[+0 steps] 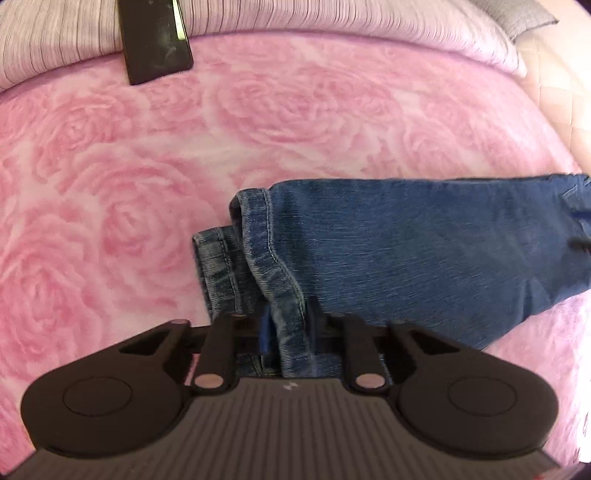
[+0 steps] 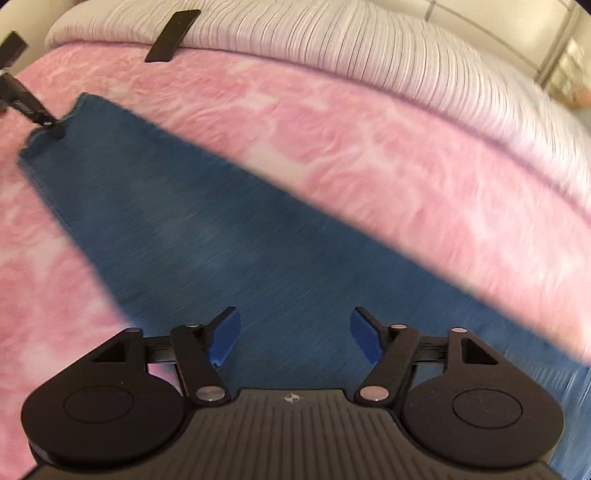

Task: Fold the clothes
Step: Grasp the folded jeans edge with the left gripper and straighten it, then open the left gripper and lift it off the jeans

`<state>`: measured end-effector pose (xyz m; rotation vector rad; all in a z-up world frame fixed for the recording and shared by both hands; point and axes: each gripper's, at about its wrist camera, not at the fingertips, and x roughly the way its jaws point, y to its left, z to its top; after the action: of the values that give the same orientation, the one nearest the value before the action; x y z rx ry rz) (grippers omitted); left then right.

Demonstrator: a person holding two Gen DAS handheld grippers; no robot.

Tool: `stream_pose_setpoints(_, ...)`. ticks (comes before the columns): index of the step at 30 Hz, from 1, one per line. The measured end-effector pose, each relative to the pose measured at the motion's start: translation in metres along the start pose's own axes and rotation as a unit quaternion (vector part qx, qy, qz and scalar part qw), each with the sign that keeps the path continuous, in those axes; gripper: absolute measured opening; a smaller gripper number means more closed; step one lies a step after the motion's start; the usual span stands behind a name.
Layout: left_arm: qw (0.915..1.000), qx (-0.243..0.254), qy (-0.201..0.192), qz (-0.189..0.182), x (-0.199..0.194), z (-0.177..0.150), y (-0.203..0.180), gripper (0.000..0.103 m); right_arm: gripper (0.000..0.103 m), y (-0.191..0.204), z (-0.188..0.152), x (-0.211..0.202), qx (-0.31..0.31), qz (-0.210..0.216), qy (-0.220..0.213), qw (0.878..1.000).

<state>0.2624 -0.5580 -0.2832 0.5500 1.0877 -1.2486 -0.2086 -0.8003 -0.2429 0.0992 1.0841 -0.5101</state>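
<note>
A pair of blue jeans [image 1: 424, 251] lies stretched across the pink rose-patterned bed cover [image 1: 129, 184]. The leg hems [image 1: 236, 240] are stacked at the left end of the jeans. My left gripper [image 1: 288, 321] is shut on the denim edge just behind the hems, with fabric pinched between its fingers. In the right wrist view the same gripper [image 2: 55, 129] shows at the far upper left, holding the hem corner. My right gripper [image 2: 295, 334] hovers over the wider part of the jeans [image 2: 221, 240], and nothing sits between its blue pads [image 2: 225, 336], which stand wide apart. That view is blurred.
A black phone [image 1: 155, 37] rests at the seam between the bed cover and a striped pillow [image 1: 332, 18]. It also appears in the right wrist view as the phone [image 2: 173, 35]. A grey cushion [image 1: 517, 14] lies at the back right. The bed's edge curves off at right.
</note>
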Motion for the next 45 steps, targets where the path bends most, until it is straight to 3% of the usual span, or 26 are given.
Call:
stream_pose_setpoints(5, 0.9994, -0.016, -0.029, 0.004, -0.023, -0.014, -0.004, 0.013, 0.066, -0.029, 0.038, 0.039, -0.078, 0.012, -0.003, 0.997)
stream_pose_setpoints(12, 0.9995, -0.007, -0.028, 0.009, -0.024, -0.018, -0.006, 0.013, 0.056, -0.015, 0.075, 0.083, -0.177, 0.119, 0.020, 0.977)
stream_pose_setpoints(14, 0.9996, 0.002, -0.027, 0.010, -0.024, -0.017, -0.007, 0.013, 0.044, -0.008, 0.081, 0.092, -0.190, 0.136, 0.033, 0.972)
stream_pose_setpoints(16, 0.9993, 0.010, -0.034, 0.011, -0.029, -0.015, -0.007, 0.014, 0.011, -0.009, 0.085, 0.099, -0.173, 0.143, 0.048, 0.973)
stream_pose_setpoints(20, 0.9985, 0.009, -0.053, 0.012, -0.046, -0.014, -0.001, 0.014, 0.003, -0.007, 0.097, 0.095, -0.165, 0.133, 0.057, 0.976)
stream_pose_setpoints(22, 0.9986, -0.007, -0.051, 0.013, -0.048, -0.017, 0.009, 0.014, 0.003, -0.005, 0.108, 0.089, -0.170, 0.126, 0.047, 0.976)
stream_pose_setpoints(24, 0.9993, -0.029, -0.024, 0.005, -0.036, -0.023, 0.021, 0.014, 0.003, 0.001, 0.120, 0.092, -0.183, 0.116, 0.037, 0.976)
stream_pose_setpoints(26, 0.9993, -0.038, 0.004, 0.003, -0.020, -0.029, 0.026, 0.015, 0.004, 0.014, 0.122, 0.108, -0.205, 0.111, 0.060, 0.971)
stream_pose_setpoints(28, 0.9988, -0.048, 0.004, 0.008, -0.013, -0.031, 0.026, 0.016, 0.010, 0.024, 0.120, 0.117, -0.219, 0.096, 0.062, 0.969)
stream_pose_setpoints(29, 0.9987, -0.049, 0.000, 0.014, -0.013, -0.030, 0.025, 0.018, 0.012, 0.028, 0.118, 0.118, -0.220, 0.084, 0.056, 0.970)
stream_pose_setpoints(31, 0.9987, -0.043, -0.008, 0.026, -0.016, -0.029, 0.024, 0.022, 0.028, 0.028, 0.114, 0.106, -0.195, 0.059, 0.032, 0.979)
stream_pose_setpoints(33, 0.9984, -0.037, -0.017, 0.038, -0.024, -0.030, 0.022, 0.023, 0.030, 0.029, 0.105, 0.087, -0.155, 0.041, 0.008, 0.987)
stream_pose_setpoints(36, 0.9972, -0.037, -0.029, 0.059, -0.042, -0.031, 0.020, 0.025, 0.033, 0.027, 0.076, 0.047, -0.081, 0.038, -0.019, 0.996)
stream_pose_setpoints(40, 0.9950, -0.025, -0.043, 0.087, -0.063, -0.030, 0.003, 0.026, 0.036, 0.020, 0.020, 0.003, -0.014, 0.019, -0.019, 1.000)
stream_pose_setpoints(42, 0.9937, -0.011, -0.050, 0.099, -0.071, -0.029, -0.011, 0.028, 0.040, 0.010, -0.009, -0.017, 0.028, 0.001, -0.013, 1.000)
stream_pose_setpoints(45, 0.9941, 0.032, -0.052, 0.090, -0.067, -0.027, -0.054, 0.032, 0.044, -0.013, -0.055, -0.042, 0.106, -0.030, 0.007, 0.994)
